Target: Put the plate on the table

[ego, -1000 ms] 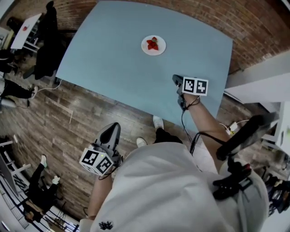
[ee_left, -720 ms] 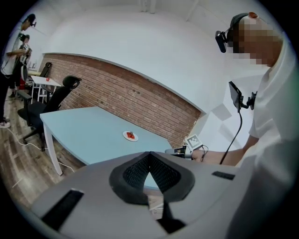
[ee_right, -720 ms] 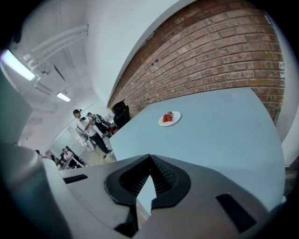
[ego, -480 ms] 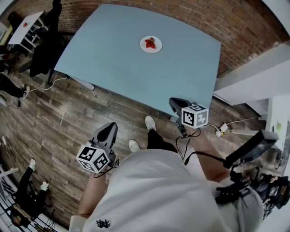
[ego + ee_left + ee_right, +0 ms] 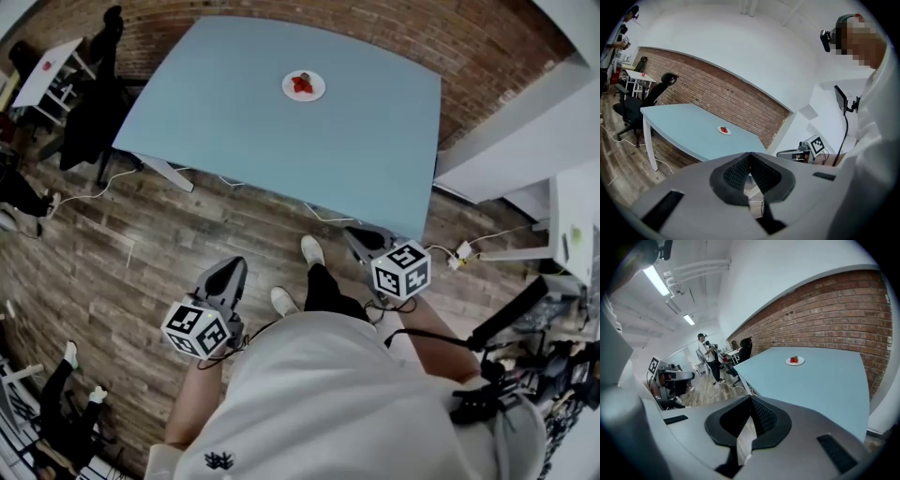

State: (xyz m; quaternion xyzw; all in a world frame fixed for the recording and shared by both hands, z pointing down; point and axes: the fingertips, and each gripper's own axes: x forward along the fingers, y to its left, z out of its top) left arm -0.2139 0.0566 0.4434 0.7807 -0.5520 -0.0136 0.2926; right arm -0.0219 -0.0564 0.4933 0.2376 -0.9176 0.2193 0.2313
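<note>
So, both claws are off the table [image 5: 281, 159] at the moment, hanging over the wood floor [image 5: 141, 244] on its near side. Left gripper [image 5: 234, 265] has its jaws pinched together tip to tip with nothing between them, well short of the table's near edge. Right gripper [image 5: 354, 232] is closed up the same way, also empty, just off the table's near right corner.

Plate [image 5: 304, 86] sits flat on the table, toward the far edge and about mid-width, well apart from both grippers. It has something red [image 5: 302, 82] on it; looks like strawberries to me. Black office chair [image 5: 94, 103] is by the table's far left corner, and a brick wall [image 5: 487, 56] runs behind its far edge.
</note>
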